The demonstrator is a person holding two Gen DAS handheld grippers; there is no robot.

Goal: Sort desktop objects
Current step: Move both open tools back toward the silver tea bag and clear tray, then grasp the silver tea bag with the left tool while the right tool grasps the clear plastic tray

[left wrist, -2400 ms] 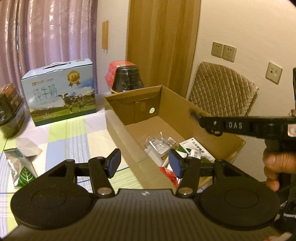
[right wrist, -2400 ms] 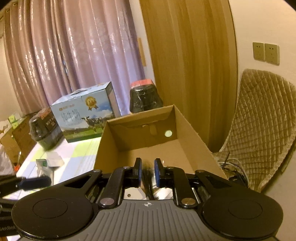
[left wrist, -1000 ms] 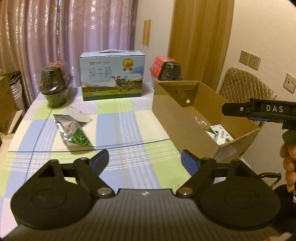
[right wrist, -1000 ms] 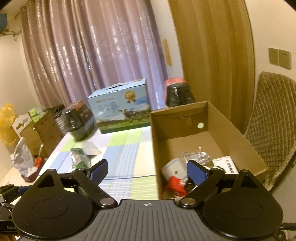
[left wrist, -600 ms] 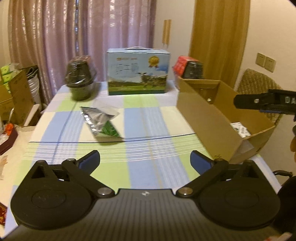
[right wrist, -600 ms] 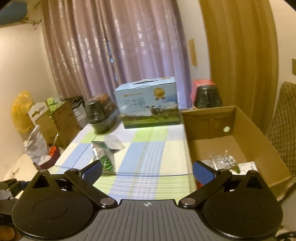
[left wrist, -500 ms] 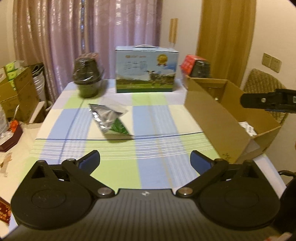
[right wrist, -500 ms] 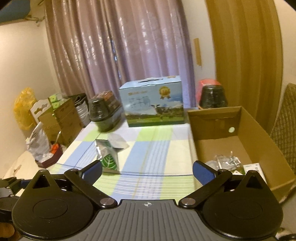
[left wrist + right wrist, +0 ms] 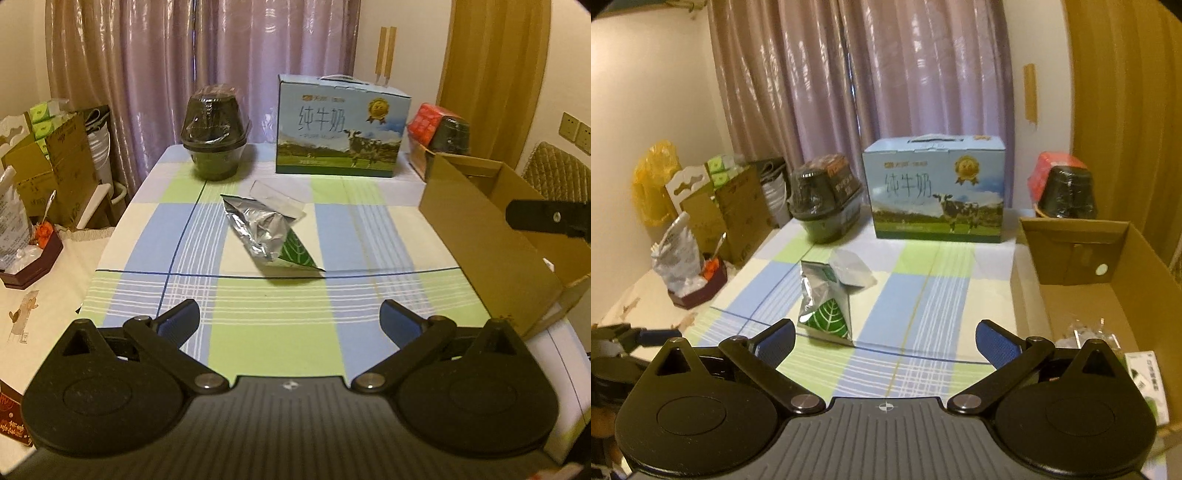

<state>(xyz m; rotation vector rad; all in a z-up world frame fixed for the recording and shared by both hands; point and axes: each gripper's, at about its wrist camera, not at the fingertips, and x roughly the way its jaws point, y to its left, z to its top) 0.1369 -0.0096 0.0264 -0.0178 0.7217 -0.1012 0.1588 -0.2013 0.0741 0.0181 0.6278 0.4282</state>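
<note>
A crumpled silver pouch with a green leaf print (image 9: 269, 234) lies mid-table on the checked cloth; it also shows in the right wrist view (image 9: 822, 306). A small clear packet (image 9: 277, 199) lies just behind it. An open cardboard box (image 9: 491, 236) stands at the table's right edge, holding small packets and a white carton (image 9: 1147, 384). My left gripper (image 9: 290, 319) is open and empty, above the table's near edge. My right gripper (image 9: 885, 341) is open and empty, near the box's left wall.
A blue milk carton case (image 9: 341, 127) and a dark wrapped bowl (image 9: 215, 136) stand at the back of the table. A red box and black wrapped tub (image 9: 1065, 188) sit behind the cardboard box. Boxes and bags (image 9: 701, 218) crowd the left side.
Both grippers have pulled back and away from the cardboard box and opened wide. The views have swung left, bringing the whole table and the silver pouch into sight.
</note>
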